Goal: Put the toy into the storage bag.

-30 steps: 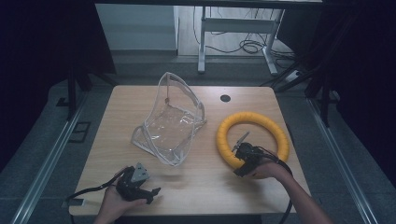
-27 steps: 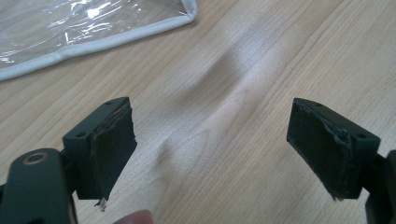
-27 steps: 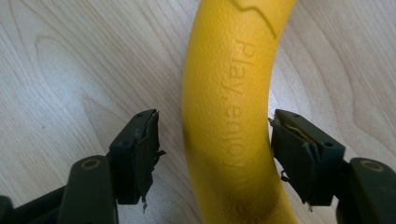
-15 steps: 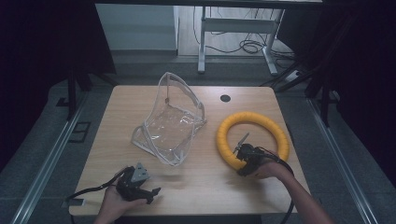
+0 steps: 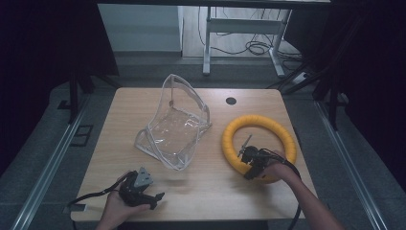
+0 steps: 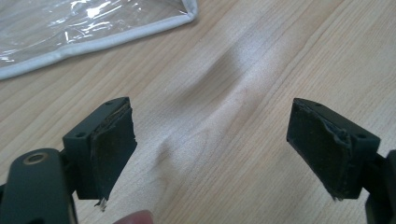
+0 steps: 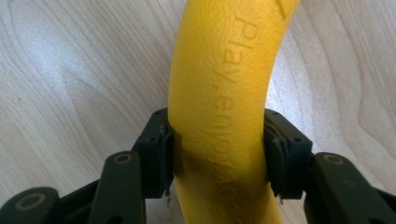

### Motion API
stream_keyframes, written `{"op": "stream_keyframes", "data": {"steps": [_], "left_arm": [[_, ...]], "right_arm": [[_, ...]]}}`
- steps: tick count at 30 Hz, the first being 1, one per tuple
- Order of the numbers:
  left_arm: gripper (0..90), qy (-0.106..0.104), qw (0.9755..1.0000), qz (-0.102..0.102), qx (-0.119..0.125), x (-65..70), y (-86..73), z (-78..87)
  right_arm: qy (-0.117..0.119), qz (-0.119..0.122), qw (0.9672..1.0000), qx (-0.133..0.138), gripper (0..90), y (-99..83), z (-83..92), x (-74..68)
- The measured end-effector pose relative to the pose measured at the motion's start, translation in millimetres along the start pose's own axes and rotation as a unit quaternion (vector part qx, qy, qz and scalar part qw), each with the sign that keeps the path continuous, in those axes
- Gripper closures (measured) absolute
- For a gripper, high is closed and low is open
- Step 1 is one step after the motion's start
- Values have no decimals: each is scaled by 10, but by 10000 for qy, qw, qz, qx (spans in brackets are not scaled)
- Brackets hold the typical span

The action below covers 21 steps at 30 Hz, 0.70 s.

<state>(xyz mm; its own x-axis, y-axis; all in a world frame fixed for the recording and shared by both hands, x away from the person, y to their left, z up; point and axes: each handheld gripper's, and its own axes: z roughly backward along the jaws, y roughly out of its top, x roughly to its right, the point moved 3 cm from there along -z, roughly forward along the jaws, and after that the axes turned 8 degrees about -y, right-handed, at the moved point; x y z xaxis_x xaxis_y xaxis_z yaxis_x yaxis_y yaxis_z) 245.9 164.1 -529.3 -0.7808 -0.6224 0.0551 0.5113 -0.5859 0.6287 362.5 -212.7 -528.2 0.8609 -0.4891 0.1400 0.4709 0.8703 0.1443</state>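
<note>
Raised lettering ran along the yellow ring (image 7: 219,116) down the centre of the right gripper view. It read "Play", then "enjoy", with further letters below that lay in shadow where the jaws met the ring and could not be made out. The letters were embossed in the ring's own yellow, textured surface, running lengthwise along its tube.

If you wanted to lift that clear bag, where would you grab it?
Probably the white-trimmed edge of the bag that lies flat nearest the left tongs, coming in low from the front. The trim looks firmer than the slick, crinkled plastic, and the tongs stand open.
</note>
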Motion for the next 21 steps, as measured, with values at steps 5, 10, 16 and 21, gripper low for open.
{"op": "stream_keyframes", "data": {"steps": [5,10,16,21], "left_arm": [[153,-11,10000,-11,-12,3,-2,-8],[153,-1,10000,8,3,1,0,2],[153,2,10000,-1,0,1,0,-1],[153,-1,10000,-1,1,1,0,-3]], "right_arm": [[-53,-1,9998,207,494,-4,72,11],[-120,-21,9992,380,498,35,204,-1],[-182,-48,9982,569,501,64,366,14],[-217,-139,9970,734,504,60,494,44]]}}
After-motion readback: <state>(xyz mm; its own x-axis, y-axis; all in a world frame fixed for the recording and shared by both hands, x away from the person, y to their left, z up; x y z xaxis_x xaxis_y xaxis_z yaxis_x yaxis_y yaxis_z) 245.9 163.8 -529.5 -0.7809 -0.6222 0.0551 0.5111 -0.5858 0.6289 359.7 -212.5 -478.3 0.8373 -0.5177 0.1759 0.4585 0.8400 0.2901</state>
